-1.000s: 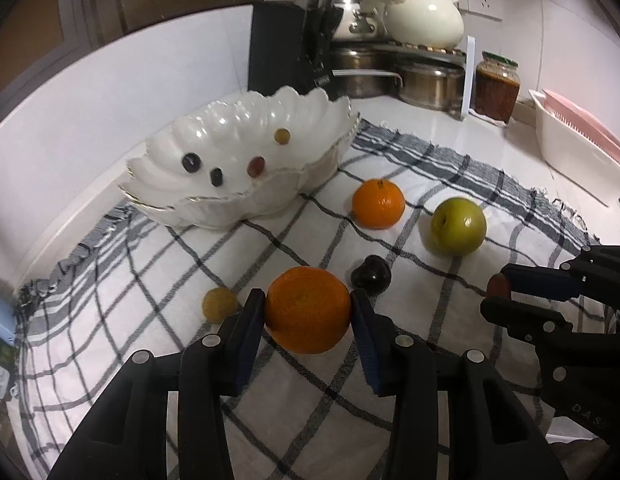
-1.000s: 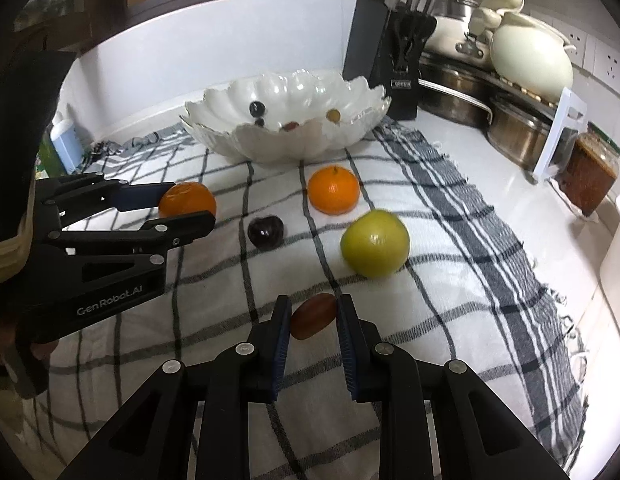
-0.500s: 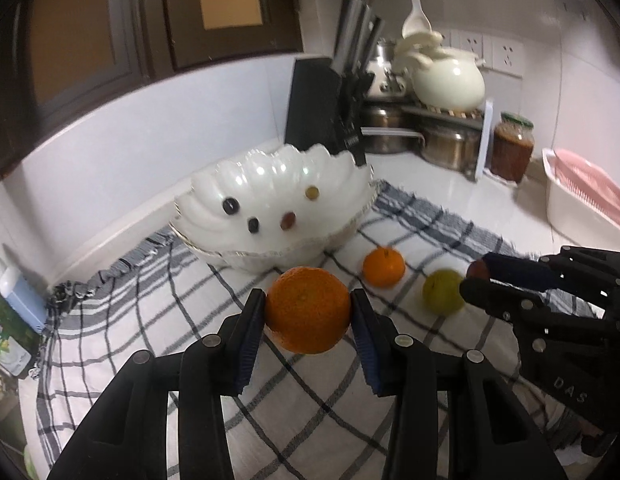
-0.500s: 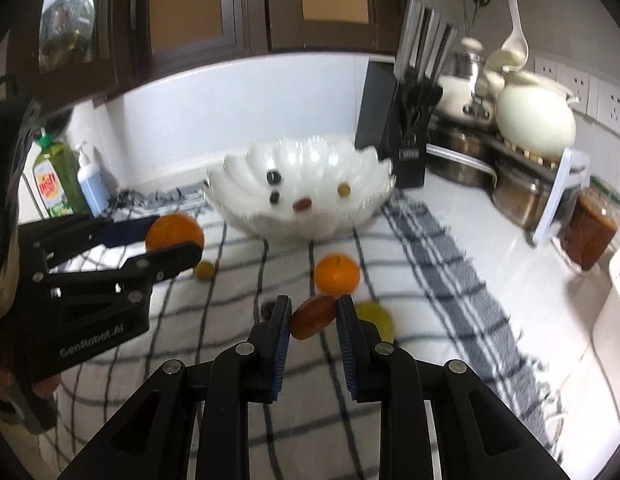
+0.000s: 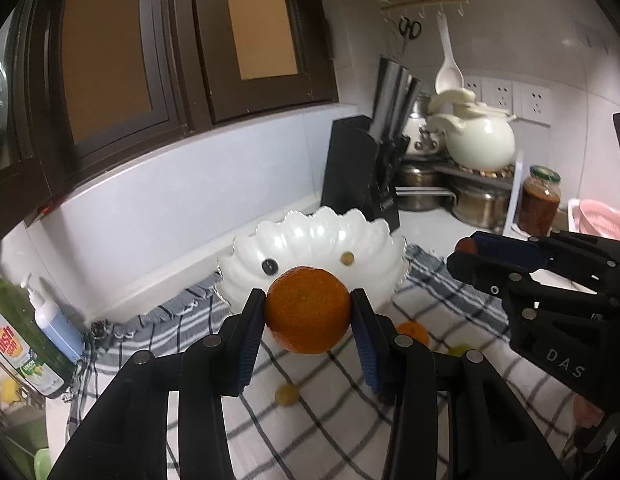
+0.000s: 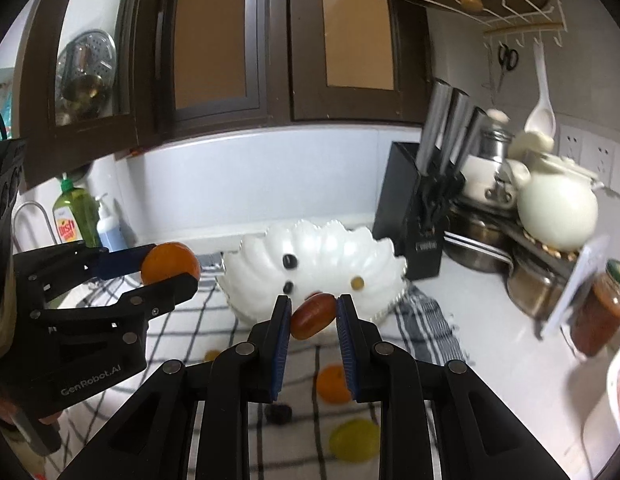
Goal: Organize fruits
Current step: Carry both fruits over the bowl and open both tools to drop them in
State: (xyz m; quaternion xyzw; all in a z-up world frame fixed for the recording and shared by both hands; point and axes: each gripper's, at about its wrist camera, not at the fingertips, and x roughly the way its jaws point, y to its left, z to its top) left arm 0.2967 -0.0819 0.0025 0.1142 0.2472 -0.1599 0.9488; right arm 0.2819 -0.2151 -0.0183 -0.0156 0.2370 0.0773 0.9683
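Two grippers loaded, both raised off the checked cloth [image 5: 326,420] on the table and aimed at the white scalloped bowl [image 5: 310,240].

Left gripper [image 5: 308,316]: jaws clamped on a mandarin orange [image 5: 308,308], pads on its left and right flanks. From the left wrist view the bowl sits straight ahead and below the fruit, just past it. Looks like a short forward carry, then release.

Right gripper [image 6: 313,316]: jaws nearly closed, pinching a small reddish-brown oval fruit [image 6: 313,315], maybe a date or plum tomato, can't tell which. Its long axis is tilted, running across the jaws rather than along them. Bowl rim is dead ahead here too, close behind the fruit.

Bowl already holds two dark grapes [image 6: 290,262] and a yellowish one [image 6: 357,282].

Left on the cloth below: second mandarin [image 6: 334,384], a green fruit [image 6: 354,440], a dark one [image 6: 278,414], a small yellow one [image 5: 286,394].

Key relation: both grippers converge on the same bowl from the near side, left gripper to the left, right gripper to the right, about equally near. Judgement: the risk is the two crowding each other over the rim; dropping one at a time would be safer.
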